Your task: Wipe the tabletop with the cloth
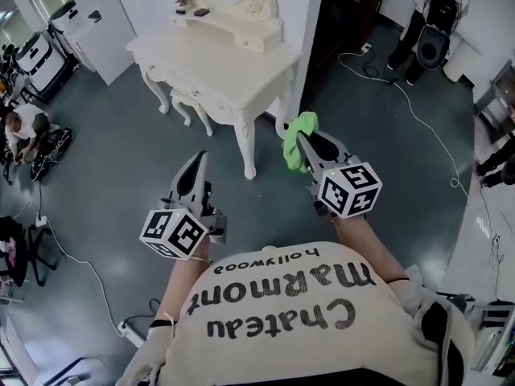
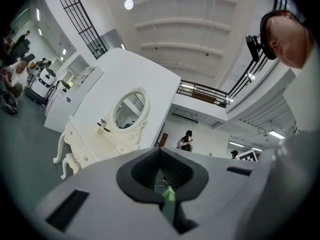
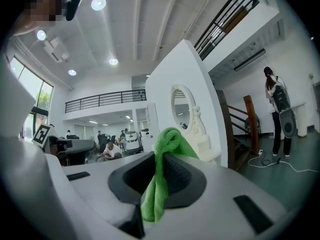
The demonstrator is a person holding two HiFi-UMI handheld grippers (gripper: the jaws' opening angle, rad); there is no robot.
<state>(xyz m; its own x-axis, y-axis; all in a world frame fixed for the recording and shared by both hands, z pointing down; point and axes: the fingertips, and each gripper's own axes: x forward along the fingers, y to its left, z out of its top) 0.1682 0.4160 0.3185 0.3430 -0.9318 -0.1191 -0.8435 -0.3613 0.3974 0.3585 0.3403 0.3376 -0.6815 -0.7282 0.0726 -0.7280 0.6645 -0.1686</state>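
1. Head view: the person stands on the floor (image 1: 121,159), short of the white bench (image 1: 229,67), with a set of tongs in each hand.
2. The right tongs (image 1: 302,140) pinch the green cloth (image 1: 291,151). It is off the bench, in the air near the bench's front right corner, over the floor.
3. Right gripper view: the right tongs (image 3: 161,156) are closed on the cloth (image 3: 167,141). One fold bulges above the tips and a tail hangs down between the pads.
4. The left tongs (image 1: 197,161) point toward the bench's front edge, apart from it and level with the right pair.
5. Left gripper view: the left tongs (image 2: 161,151) are pressed together. A thin green sliver shows at their seam; what it is cannot be told.
6. An oval mirror (image 2: 129,109) stands at the bench's back edge, and a few small dark things (image 1: 201,11) lie on the raised shelf below it.
7. A person (image 1: 24,127) crouches far left, and another (image 1: 430,22) stands at the top right, with a white cable (image 1: 418,111) trailing across the floor nearby.
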